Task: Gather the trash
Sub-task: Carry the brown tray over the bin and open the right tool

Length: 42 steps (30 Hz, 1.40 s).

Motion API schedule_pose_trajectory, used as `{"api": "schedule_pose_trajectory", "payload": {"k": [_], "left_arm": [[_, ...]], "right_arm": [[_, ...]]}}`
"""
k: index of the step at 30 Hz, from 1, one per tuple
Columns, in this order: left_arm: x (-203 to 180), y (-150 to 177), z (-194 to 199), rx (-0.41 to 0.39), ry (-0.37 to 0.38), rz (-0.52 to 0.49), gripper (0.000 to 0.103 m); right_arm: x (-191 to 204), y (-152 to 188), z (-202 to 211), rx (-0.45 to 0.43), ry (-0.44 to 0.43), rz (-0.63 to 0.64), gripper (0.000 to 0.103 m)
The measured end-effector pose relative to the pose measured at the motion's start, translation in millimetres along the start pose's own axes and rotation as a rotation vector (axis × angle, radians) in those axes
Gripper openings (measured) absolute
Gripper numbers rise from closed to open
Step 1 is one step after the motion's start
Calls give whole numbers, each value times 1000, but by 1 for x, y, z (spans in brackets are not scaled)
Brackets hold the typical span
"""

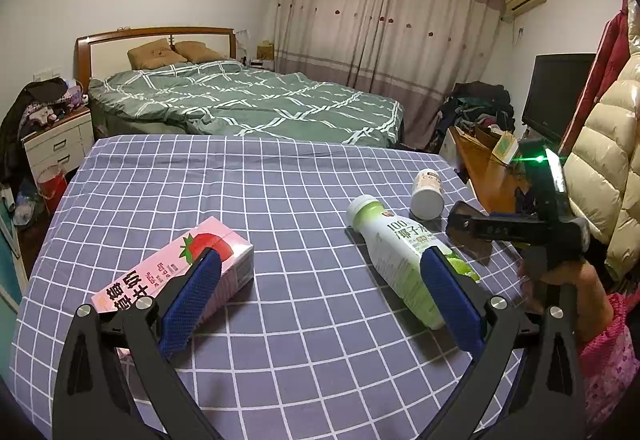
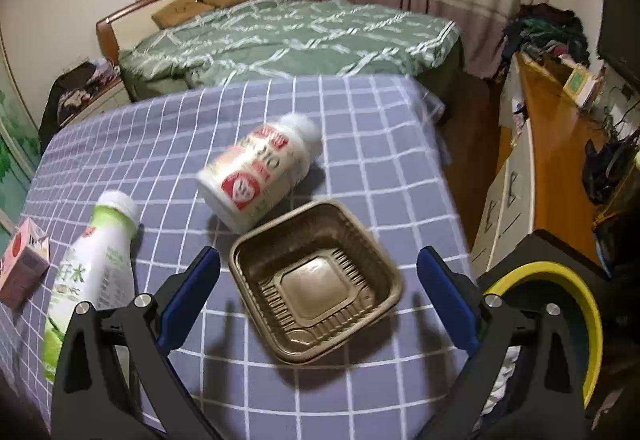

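Observation:
On the blue checked tablecloth (image 1: 280, 199) lie a pink strawberry milk carton (image 1: 176, 268), a green-and-white coconut water bottle (image 1: 404, 252) and a white jar (image 1: 428, 193). My left gripper (image 1: 320, 280) is open and empty above the cloth between carton and bottle. My right gripper (image 2: 318, 280) is open, its fingers on either side of a brown plastic tray (image 2: 316, 284). The jar (image 2: 260, 175), bottle (image 2: 92, 268) and carton (image 2: 24, 264) also show in the right wrist view. The right gripper's body (image 1: 516, 228) shows in the left wrist view.
A bin with a yellow rim (image 2: 576, 312) stands at the table's right edge. A green bed (image 1: 248, 103) lies behind the table. A wooden desk (image 2: 560, 151) with clutter and a TV (image 1: 556, 91) are on the right; a nightstand (image 1: 56, 143) is on the left.

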State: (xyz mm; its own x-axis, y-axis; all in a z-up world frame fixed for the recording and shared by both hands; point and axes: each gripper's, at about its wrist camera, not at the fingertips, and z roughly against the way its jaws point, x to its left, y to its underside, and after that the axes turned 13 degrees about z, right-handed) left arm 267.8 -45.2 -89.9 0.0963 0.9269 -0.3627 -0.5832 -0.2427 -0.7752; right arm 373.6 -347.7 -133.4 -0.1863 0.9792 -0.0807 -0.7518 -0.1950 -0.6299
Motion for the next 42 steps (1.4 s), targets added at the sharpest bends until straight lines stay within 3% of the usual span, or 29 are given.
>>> {"api": "schedule_pose_trajectory", "payload": {"k": [4, 7, 17, 23, 28, 30, 35, 42], "left_arm": [[-1, 0, -1, 1, -1, -4, 98], [0, 1, -1, 2, -1, -7, 98], [-1, 2, -2, -2, -6, -14, 98], [-2, 3, -2, 4, -5, -13, 98], [-3, 3, -3, 8, -2, -17, 98], [-4, 4, -3, 11, -1, -19, 98], [-6, 3, -2, 9, -2, -25, 98], [-6, 4, -2, 10, -1, -24, 98]], "right_arm": [[5, -1, -4, 1, 32, 21, 94], [2, 1, -8, 28, 14, -5, 73], [2, 1, 18, 6, -75, -44, 72], [-5, 12, 80, -108, -89, -53, 72], [-49, 42, 107, -125, 20, -157, 72], [-71, 55, 112, -107, 108, -196, 73], [-111, 87, 107, -42, 217, -289, 74], [-122, 110, 91, 47, 285, -320, 83]]}}
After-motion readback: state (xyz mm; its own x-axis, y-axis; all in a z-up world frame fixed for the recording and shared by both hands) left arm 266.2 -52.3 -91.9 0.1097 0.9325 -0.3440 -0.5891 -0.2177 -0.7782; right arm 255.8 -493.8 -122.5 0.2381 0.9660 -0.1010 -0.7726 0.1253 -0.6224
